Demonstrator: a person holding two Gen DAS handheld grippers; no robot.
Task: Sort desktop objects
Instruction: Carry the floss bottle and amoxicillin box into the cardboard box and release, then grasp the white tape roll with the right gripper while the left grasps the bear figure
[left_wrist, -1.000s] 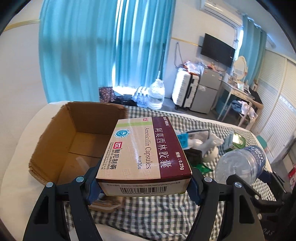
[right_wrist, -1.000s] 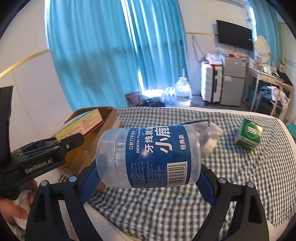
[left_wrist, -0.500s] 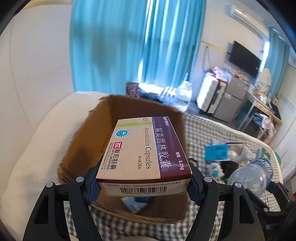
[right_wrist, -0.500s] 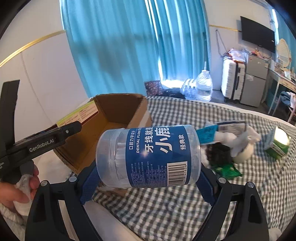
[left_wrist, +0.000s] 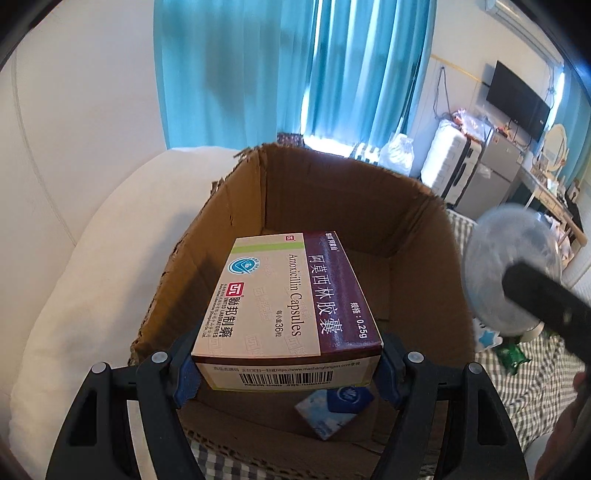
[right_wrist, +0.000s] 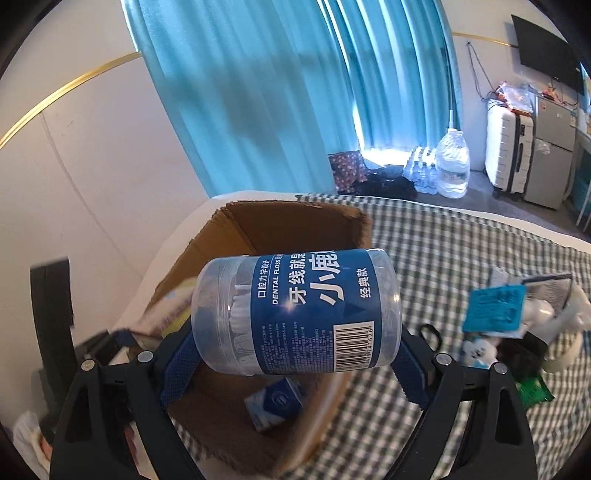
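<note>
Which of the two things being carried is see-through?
The dental floss jar, held sideways in the right tool. Its plastic is clear beside the blue label. The amoxicillin box in the left tool is solid cardboard.

Teal curtains (right_wrist: 280, 96), white suitcase (right_wrist: 504, 147) w/ grey fridge (right_wrist: 550, 162) beside it, wall TV (left_wrist: 517, 99), big water jug (right_wrist: 452, 162), possibly bottled-water packs nearby.

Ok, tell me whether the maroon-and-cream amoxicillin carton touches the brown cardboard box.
Apart. In the left wrist view the amoxicillin carton hangs clamped in the left gripper, above the cardboard box, floor visible beneath it.
</note>
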